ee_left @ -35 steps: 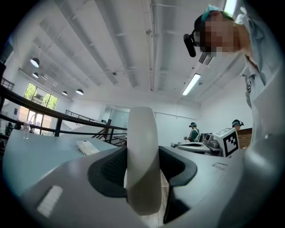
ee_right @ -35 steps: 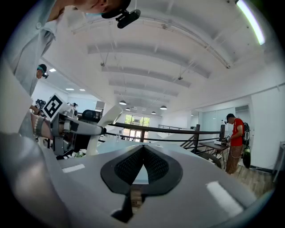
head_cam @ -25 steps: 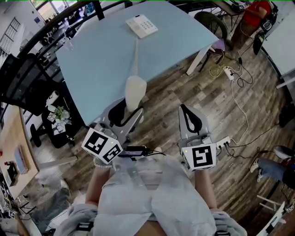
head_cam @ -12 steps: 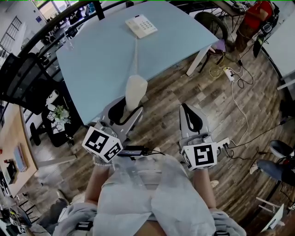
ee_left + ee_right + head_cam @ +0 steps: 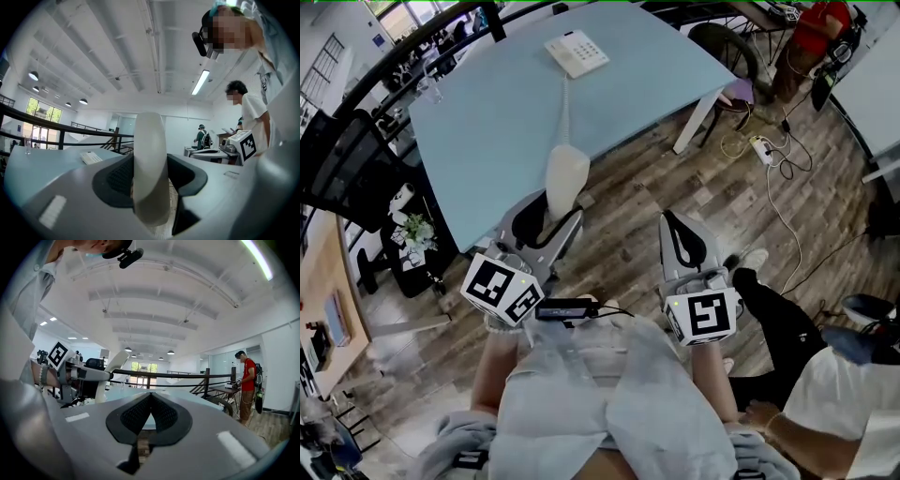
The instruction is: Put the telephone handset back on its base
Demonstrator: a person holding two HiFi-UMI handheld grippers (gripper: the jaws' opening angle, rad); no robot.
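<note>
A cream telephone handset (image 5: 565,176) is clamped upright in my left gripper (image 5: 546,214), held over the near edge of the pale blue table (image 5: 487,122). The left gripper view shows the handset (image 5: 150,164) filling the gap between the jaws. Its coiled cord (image 5: 564,108) runs up the table to the white telephone base (image 5: 576,52) near the far edge; the base (image 5: 91,157) shows small and far at the left. My right gripper (image 5: 677,228) hangs over the wooden floor, jaws shut with nothing between them (image 5: 150,401).
A black office chair (image 5: 337,159) stands left of the table. A person in red (image 5: 811,37) stands at the far right by cables and a power strip (image 5: 764,148). Another person's leg and shoe (image 5: 769,300) are on the floor close to my right gripper.
The view has shifted a little, so table and base sit slightly left. A person in dark trousers and a white shirt has stepped in at the lower right. The handset stays gripped.
</note>
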